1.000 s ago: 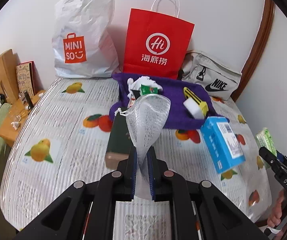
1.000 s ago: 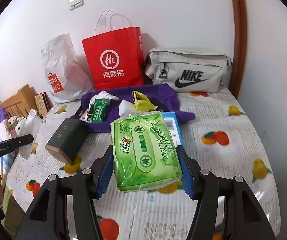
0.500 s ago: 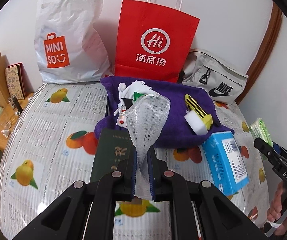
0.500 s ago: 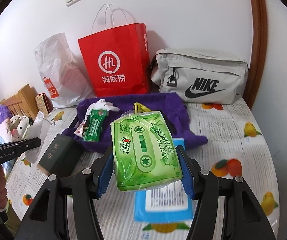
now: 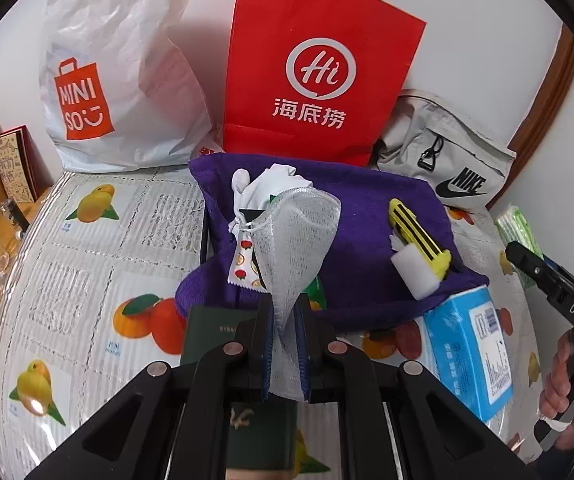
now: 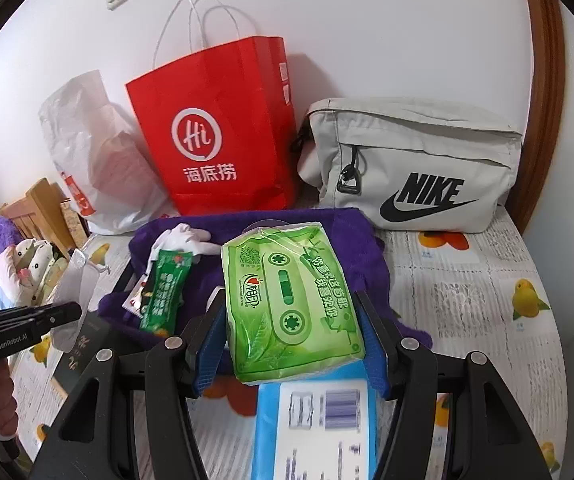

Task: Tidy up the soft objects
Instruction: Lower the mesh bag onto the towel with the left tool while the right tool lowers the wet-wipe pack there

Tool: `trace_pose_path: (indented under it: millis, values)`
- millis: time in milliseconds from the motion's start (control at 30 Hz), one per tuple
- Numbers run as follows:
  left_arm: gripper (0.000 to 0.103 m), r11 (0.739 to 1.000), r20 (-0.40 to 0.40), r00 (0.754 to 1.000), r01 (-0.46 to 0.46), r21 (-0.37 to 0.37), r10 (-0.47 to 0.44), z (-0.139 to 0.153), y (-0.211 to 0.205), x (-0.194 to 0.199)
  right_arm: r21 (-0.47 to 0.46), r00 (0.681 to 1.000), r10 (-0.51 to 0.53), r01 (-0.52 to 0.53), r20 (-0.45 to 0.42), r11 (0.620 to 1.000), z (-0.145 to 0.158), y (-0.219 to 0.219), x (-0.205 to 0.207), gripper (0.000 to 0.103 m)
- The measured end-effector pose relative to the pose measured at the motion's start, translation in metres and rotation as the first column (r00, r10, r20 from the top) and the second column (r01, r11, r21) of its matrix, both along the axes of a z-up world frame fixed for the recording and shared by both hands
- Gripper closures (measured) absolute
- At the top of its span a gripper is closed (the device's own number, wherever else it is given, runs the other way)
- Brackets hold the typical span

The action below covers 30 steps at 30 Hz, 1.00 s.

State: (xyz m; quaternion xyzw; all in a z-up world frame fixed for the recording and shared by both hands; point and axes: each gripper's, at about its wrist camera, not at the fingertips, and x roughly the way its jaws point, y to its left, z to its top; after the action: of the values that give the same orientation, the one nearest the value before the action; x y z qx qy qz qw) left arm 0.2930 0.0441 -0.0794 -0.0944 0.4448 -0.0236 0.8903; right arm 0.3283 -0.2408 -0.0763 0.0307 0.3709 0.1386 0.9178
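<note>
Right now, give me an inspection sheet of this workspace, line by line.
Surface: bed cover printed with fruit.
Job's things: white mesh pouch and green tissue pack, each held; purple towel spread under small items.
Clutter: blue box, dark green box, yellow-handled sponge tool, white cloth, green sachet.
Grippers: left gripper shut on the pouch; right gripper shut on the tissue pack.
Cables: nothing seen.
Surroundings: red paper bag, Miniso plastic bag, grey Nike bag against the wall.

three bags, one purple towel
</note>
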Motion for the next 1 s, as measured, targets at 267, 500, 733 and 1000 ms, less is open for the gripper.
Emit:
trace_pose_path:
  millis: [267, 500, 733, 1000]
  values:
    - [0.092, 1.0, -0.024, 1.0, -0.003, 0.005, 0.003, -0.012, 0.005, 0.033, -0.015, 1.0, 0.003, -0.004, -0.027, 1.0, -0.011, 0.005, 0.042, 0.044]
    - [0.092, 1.0, -0.05, 0.999, -0.013, 0.002, 0.013, -0.026, 0.008, 0.063, -0.022, 0.997, 0.002, -0.003, -0.08, 1.0, -0.029, 0.007, 0.079, 0.044]
    - [0.092, 1.0, -0.076, 0.997, -0.011, -0.01, 0.01, -0.037, 0.007, 0.091, -0.017, 0.99, 0.009, -0.011, -0.142, 1.0, -0.05, 0.008, 0.105, 0.044]
    - [0.092, 1.0, -0.107, 0.994, -0.009, -0.027, 0.006, -0.049, 0.002, 0.111, -0.009, 0.98, 0.036, -0.039, -0.194, 0.999, -0.068, 0.014, 0.123, 0.044]
